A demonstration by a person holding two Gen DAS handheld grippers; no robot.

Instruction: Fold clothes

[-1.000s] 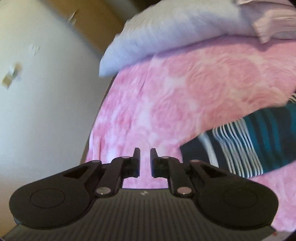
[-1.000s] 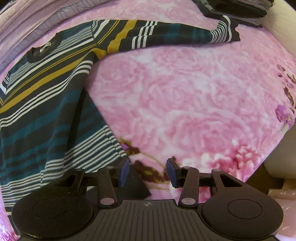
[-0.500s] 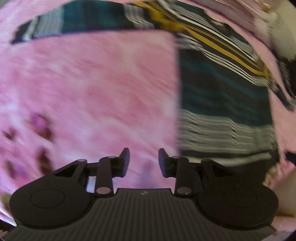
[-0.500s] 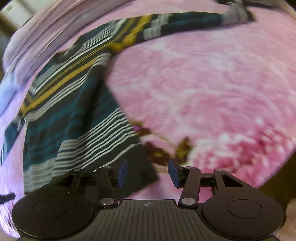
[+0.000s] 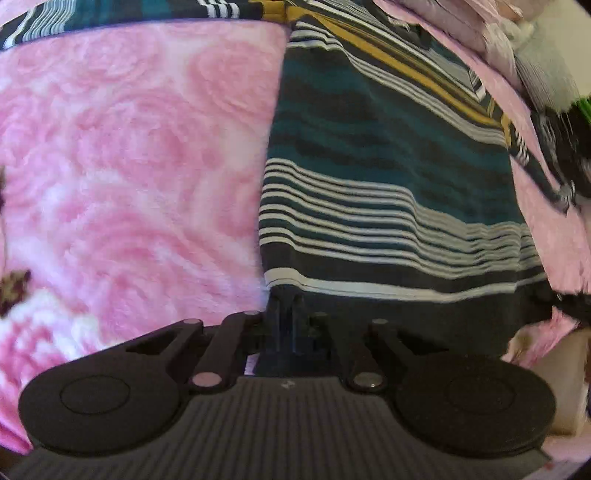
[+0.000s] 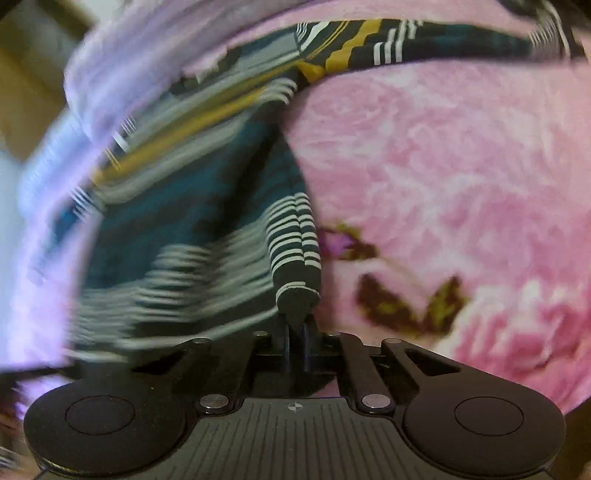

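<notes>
Soft, even daylight is filling both views, casting no hard shadows and leaving no glare on the pink blanket [image 5: 129, 147]. The left wrist view is showing fairly crisp fleece texture and clean stripes on the striped shirt [image 5: 388, 203], though its right edge is smearing. The right wrist view is blurring heavily along its left half, where the stripes are streaking. Fisheye distortion is bending every edge, and the corners are darkening to black.

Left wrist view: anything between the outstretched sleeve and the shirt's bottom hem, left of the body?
Only bare pink blanket lies between the sleeve and the striped shirt's hem, in the left wrist view.
</notes>
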